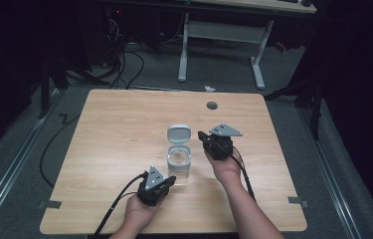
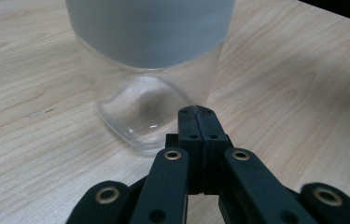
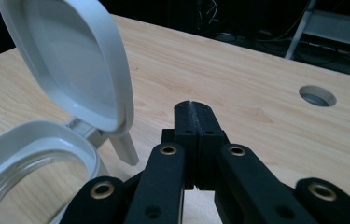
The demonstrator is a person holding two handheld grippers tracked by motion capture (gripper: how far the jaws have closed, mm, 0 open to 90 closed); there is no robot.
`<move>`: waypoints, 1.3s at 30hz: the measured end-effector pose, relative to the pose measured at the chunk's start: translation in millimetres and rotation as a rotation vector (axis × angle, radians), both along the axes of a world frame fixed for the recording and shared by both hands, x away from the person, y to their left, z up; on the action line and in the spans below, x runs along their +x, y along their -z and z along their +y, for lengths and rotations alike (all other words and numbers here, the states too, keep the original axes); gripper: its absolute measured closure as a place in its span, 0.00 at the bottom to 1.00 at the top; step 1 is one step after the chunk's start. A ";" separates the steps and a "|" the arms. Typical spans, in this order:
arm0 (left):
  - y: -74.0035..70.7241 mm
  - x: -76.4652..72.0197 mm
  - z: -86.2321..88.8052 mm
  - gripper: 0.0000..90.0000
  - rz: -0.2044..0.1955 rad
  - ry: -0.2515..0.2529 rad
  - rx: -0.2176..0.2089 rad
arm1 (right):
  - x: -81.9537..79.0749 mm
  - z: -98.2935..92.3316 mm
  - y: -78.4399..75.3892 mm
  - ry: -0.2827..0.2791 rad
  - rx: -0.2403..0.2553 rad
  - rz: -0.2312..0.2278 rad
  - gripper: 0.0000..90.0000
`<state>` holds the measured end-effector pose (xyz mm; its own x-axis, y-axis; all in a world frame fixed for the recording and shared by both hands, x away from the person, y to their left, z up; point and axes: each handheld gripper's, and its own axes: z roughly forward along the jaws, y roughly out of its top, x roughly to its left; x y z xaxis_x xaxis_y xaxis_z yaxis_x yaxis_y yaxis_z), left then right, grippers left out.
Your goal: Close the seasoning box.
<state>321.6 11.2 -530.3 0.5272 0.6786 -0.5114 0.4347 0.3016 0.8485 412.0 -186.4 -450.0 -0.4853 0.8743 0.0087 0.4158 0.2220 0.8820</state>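
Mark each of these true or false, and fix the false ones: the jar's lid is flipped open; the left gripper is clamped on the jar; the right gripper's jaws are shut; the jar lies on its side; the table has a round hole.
1. The lid of the jar is flipped open: true.
2. The left gripper is clamped on the jar: false; its jaws are shut on nothing, just short of the glass.
3. The right gripper has its jaws shut: true.
4. The jar lies on its side: false; it stands upright.
5. The table has a round hole: true.

Right gripper (image 3: 196, 106) jaws pressed together beside the jar (image 3: 32, 140) (lid (image 3: 70, 65) raised); wooden table (image 3: 238, 88) beneath.
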 end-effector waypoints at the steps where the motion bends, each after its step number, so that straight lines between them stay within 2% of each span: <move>1: 0.0 0.0 0.0 1.00 0.000 0.000 0.000 | 0.0 0.0 0.0 0.000 0.000 0.000 1.00; 7: 3.5 0.2 -3.5 1.00 -0.009 -0.003 0.022 | 12.6 10.5 -9.2 -0.030 0.013 -0.025 1.00; 10: 3.1 3.2 -2.2 1.00 0.011 -0.013 0.009 | 16.0 17.0 -14.1 -0.047 0.024 -0.037 1.00; 15: 3.2 3.8 -2.0 1.00 0.011 -0.015 0.005 | 18.9 18.6 -21.3 -0.065 0.034 -0.060 1.00; 18: 2.9 5.1 -1.2 1.00 0.025 -0.017 -0.002 | 16.0 19.2 -24.1 -0.080 0.035 -0.066 1.00; 22: 2.4 5.1 -0.3 1.00 0.026 -0.022 -0.014 | 5.2 21.1 -25.8 -0.102 0.018 -0.078 1.00; 24: 2.5 5.0 -0.3 1.00 0.021 -0.027 -0.015 | -7.3 23.7 -24.4 -0.125 0.001 -0.092 1.00; 26: 2.4 5.1 -0.2 1.00 0.022 -0.029 -0.016 | -10.5 24.3 -23.6 -0.128 -0.003 -0.091 1.00; 28: 2.1 5.1 0.0 1.00 0.020 -0.030 -0.020 | -23.9 26.5 -17.8 -0.142 -0.007 -0.087 1.00; 30: 2.0 4.5 0.0 1.00 0.018 -0.030 -0.019 | -26.7 26.5 -16.6 -0.146 -0.012 -0.090 1.00; 32: 2.0 4.2 -0.1 1.00 0.012 -0.030 -0.020 | -38.4 27.2 -10.2 -0.159 -0.012 -0.090 1.00; 39: 2.1 3.9 -0.7 1.00 0.013 -0.028 -0.012 | -52.0 27.9 2.7 -0.167 -0.020 -0.084 1.00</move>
<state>325.5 10.5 -532.4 0.5016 0.6868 -0.5260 0.4369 0.3236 0.8393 360.0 -158.4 -452.7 -0.6221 0.7810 -0.0546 0.2963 0.2995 0.9069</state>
